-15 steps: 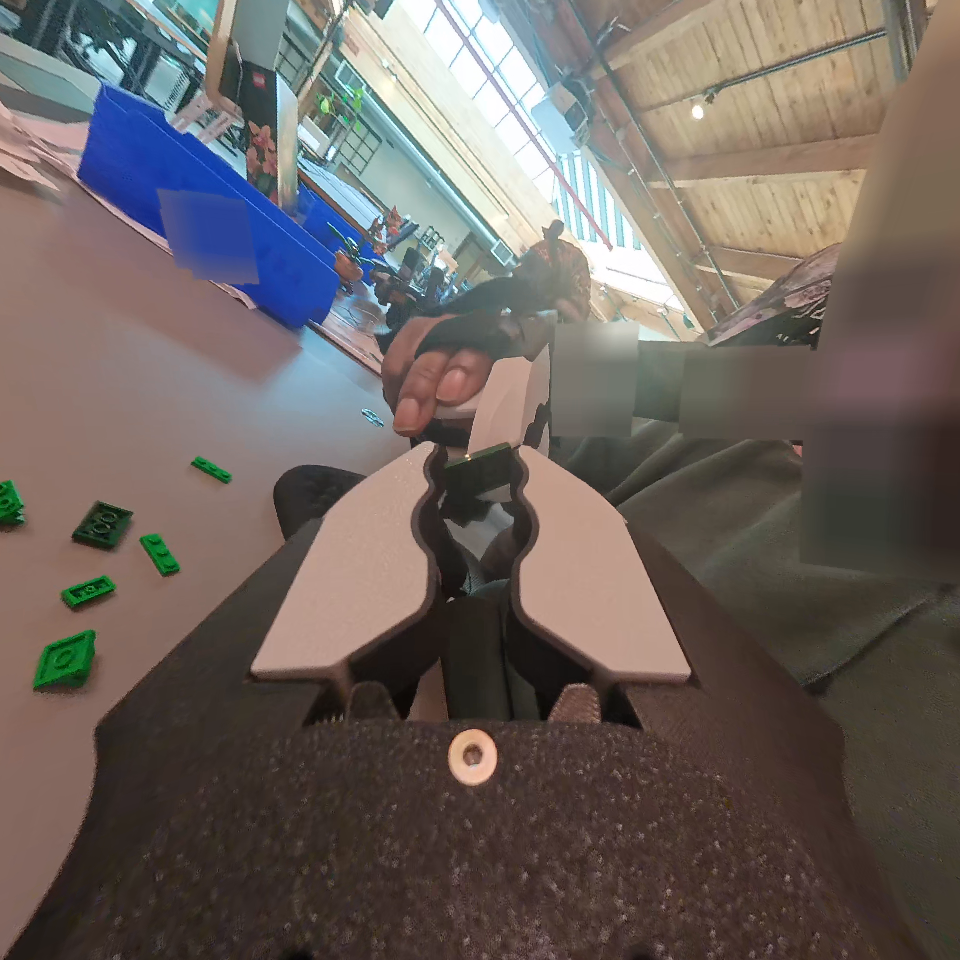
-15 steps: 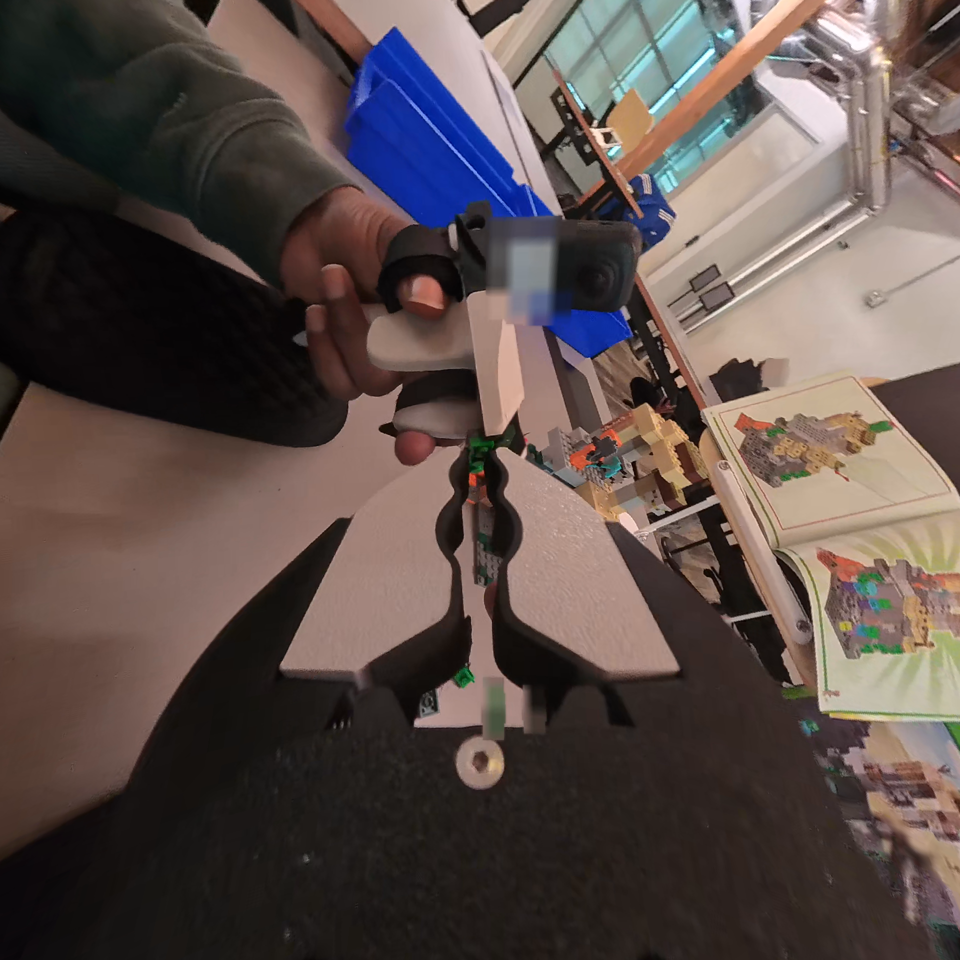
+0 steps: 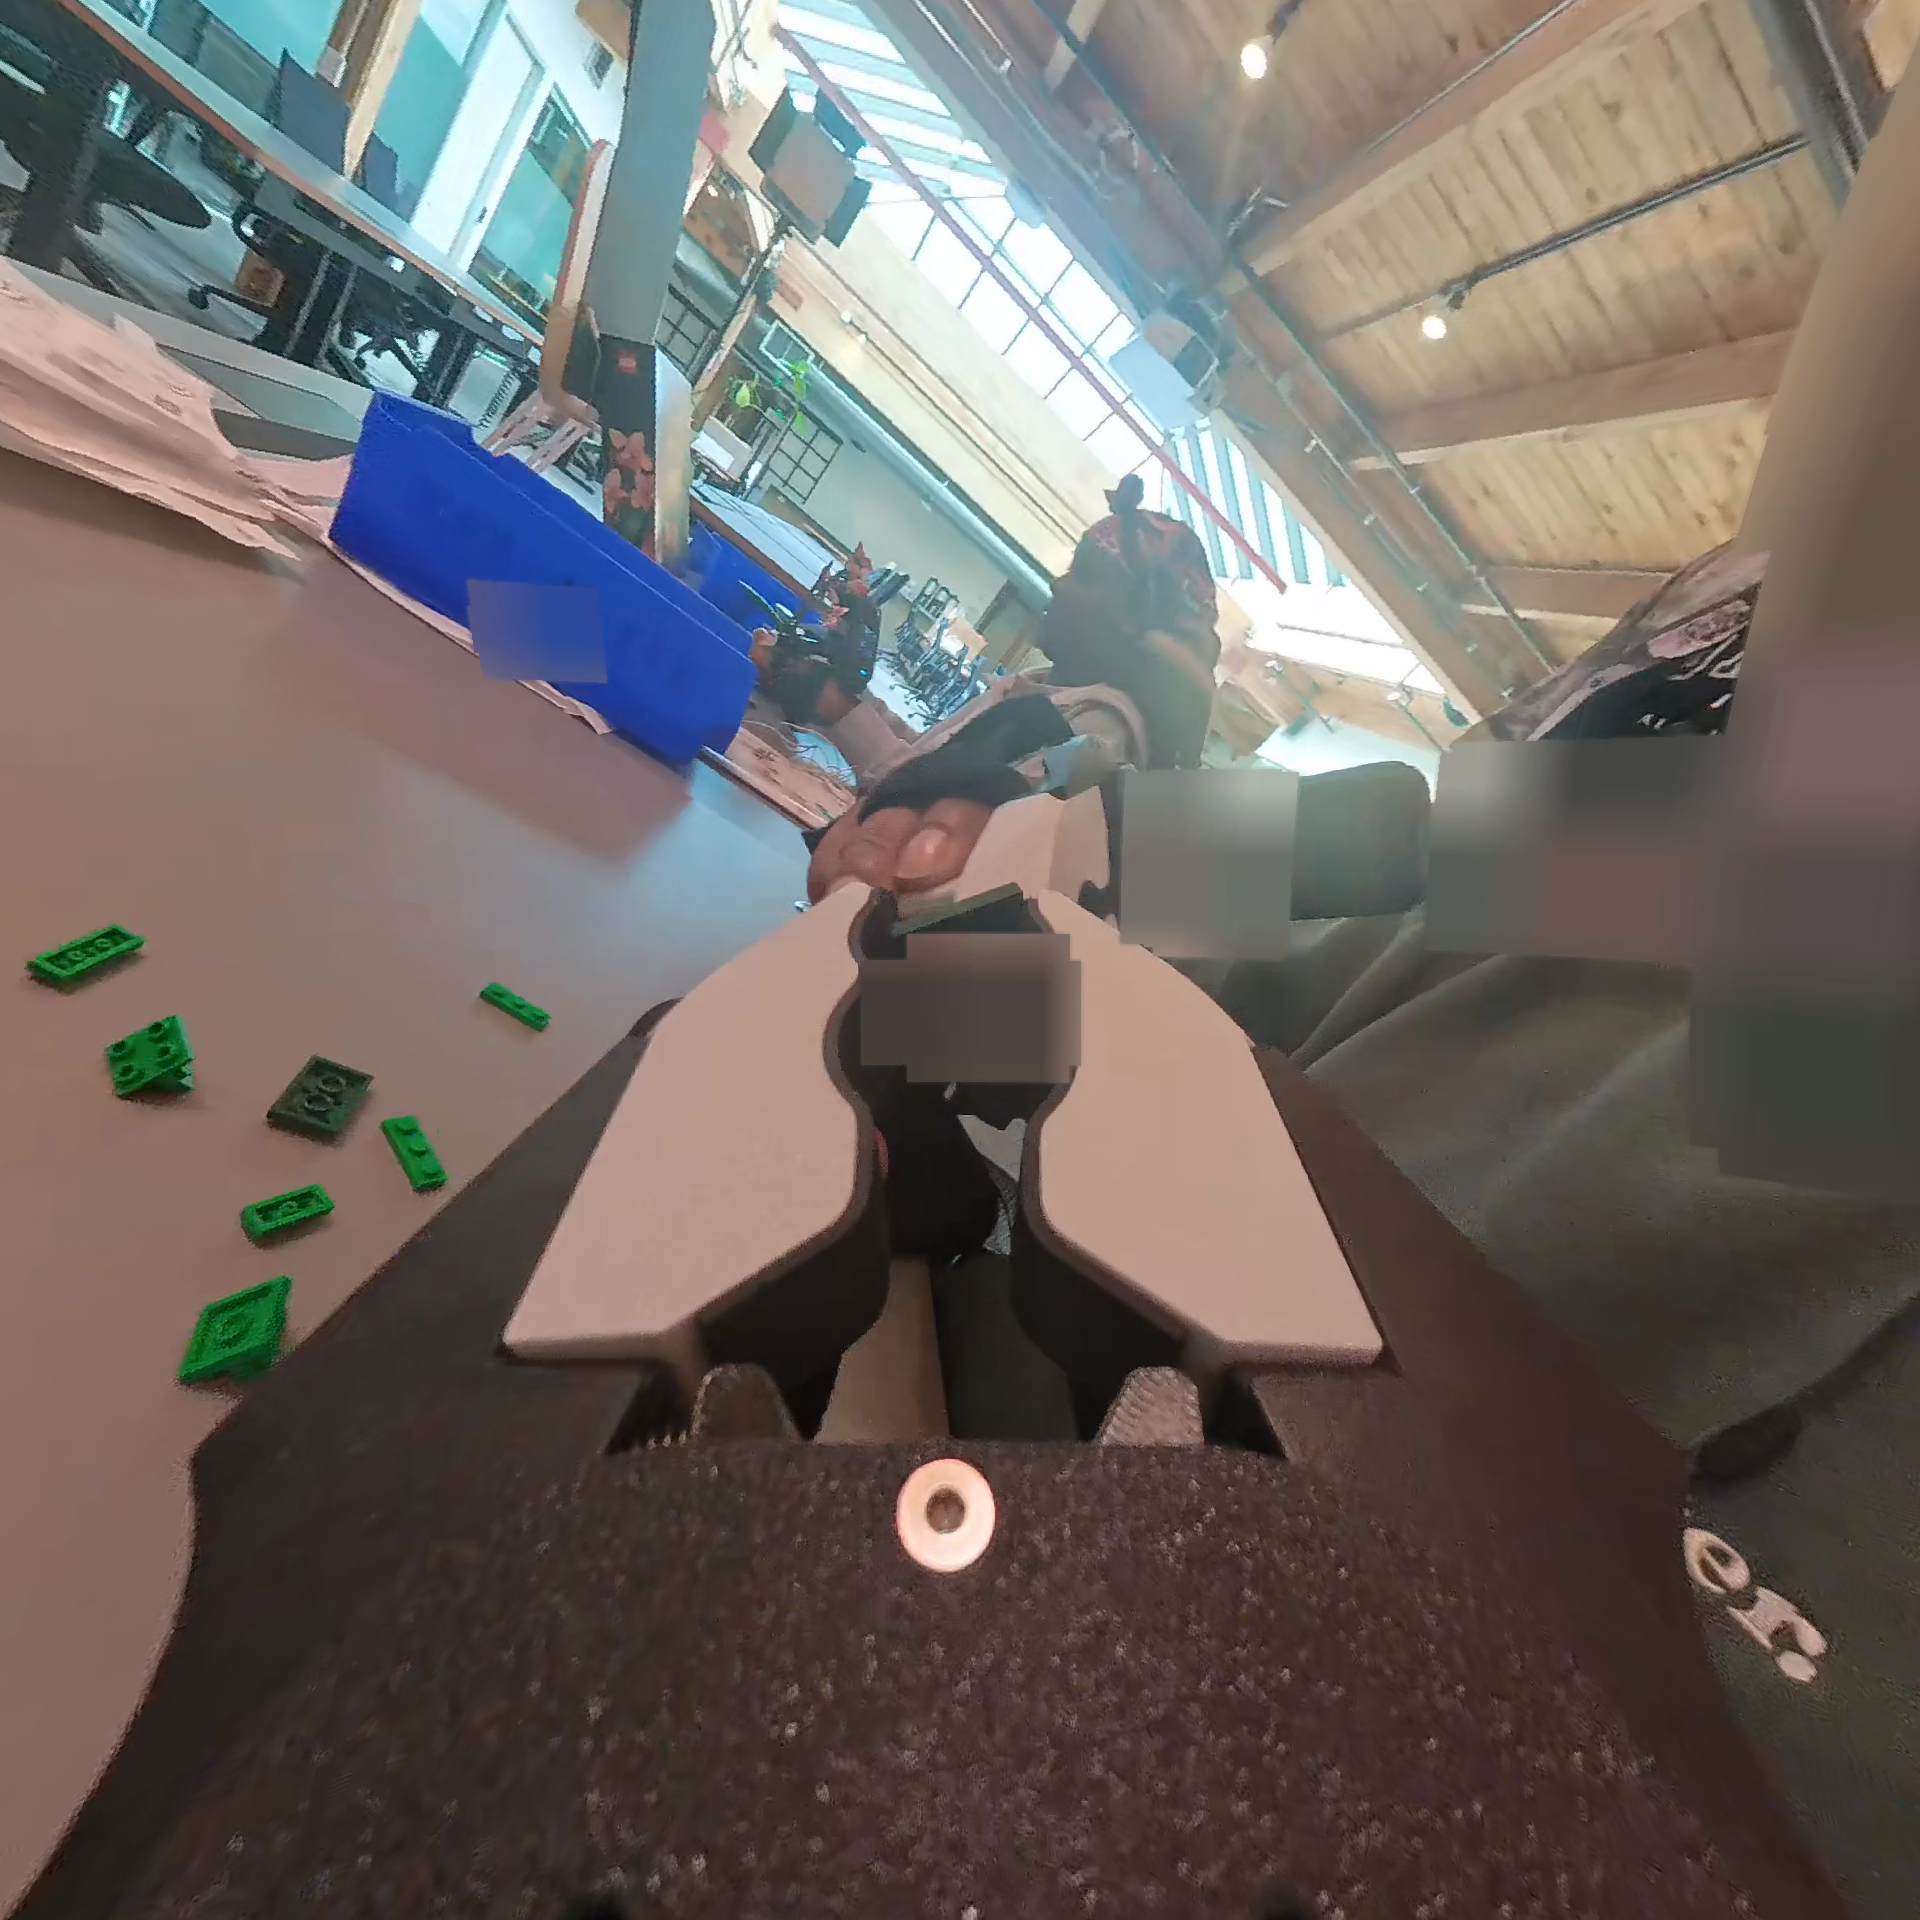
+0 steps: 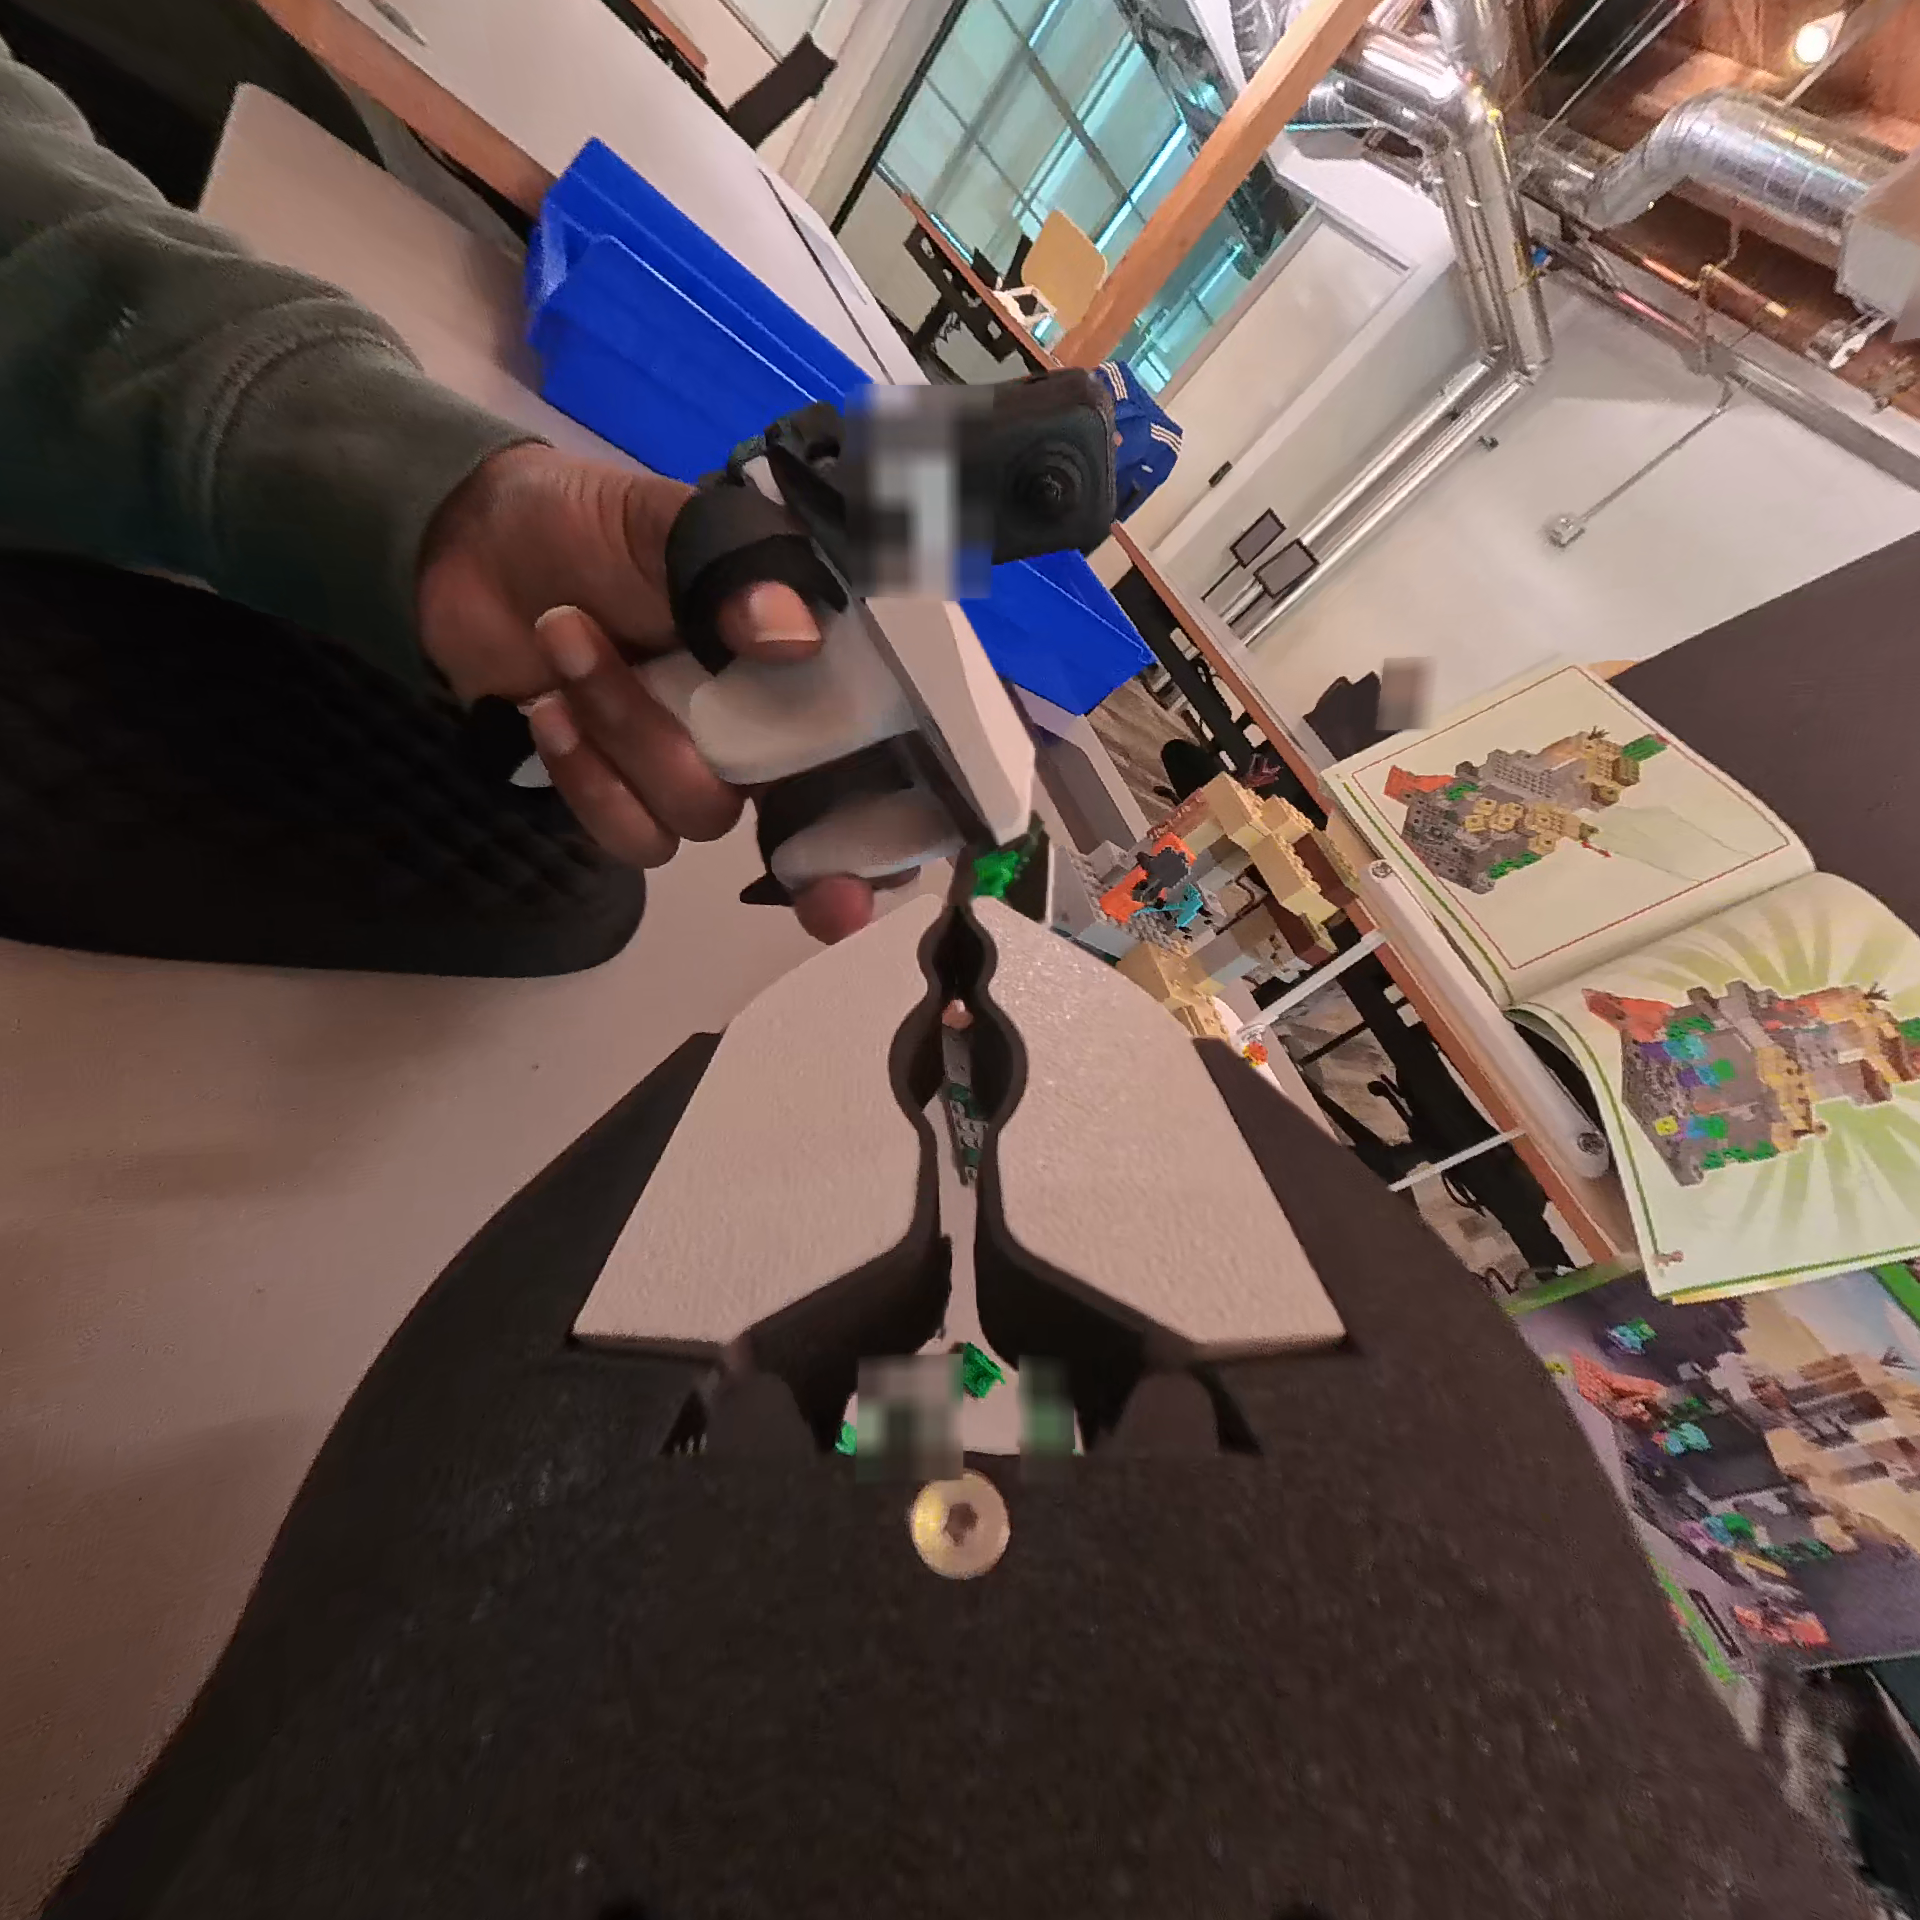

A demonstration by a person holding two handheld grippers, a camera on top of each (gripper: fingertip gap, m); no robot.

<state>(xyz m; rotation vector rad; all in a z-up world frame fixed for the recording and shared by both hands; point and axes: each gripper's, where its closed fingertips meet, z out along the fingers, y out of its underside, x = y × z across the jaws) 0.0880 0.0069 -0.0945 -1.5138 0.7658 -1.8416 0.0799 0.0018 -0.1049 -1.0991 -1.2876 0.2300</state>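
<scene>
My left gripper (image 3: 956, 899) is shut on a small dark green plate (image 3: 971, 900), held across its tips above the table (image 3: 312, 831). My right gripper (image 4: 958, 920) is shut on a thin brick piece (image 4: 964, 1117), seen edge-on between its fingers, with bright green bits (image 4: 1000, 871) sticking out past the tips. The two grippers meet tip to tip. The left gripper (image 4: 1006, 831), held in a hand (image 4: 540, 603), shows in the right wrist view, its tips at the green bits. The right gripper (image 3: 1039, 847) shows in the left wrist view just beyond the plate.
Several loose green plates (image 3: 317, 1096) lie on the table to the left. A blue bin (image 3: 499, 540) stands behind them, and blue bins (image 4: 675, 343) also show in the right wrist view. A brick model (image 4: 1226, 852) and an open instruction booklet (image 4: 1558, 821) lie to the right. My two grippers' fingertips are within a few centimetres of each other.
The left gripper has shifted and tilted a little, so the table and bin sit lower in its view. Both grippers stay shut and tip to tip.
</scene>
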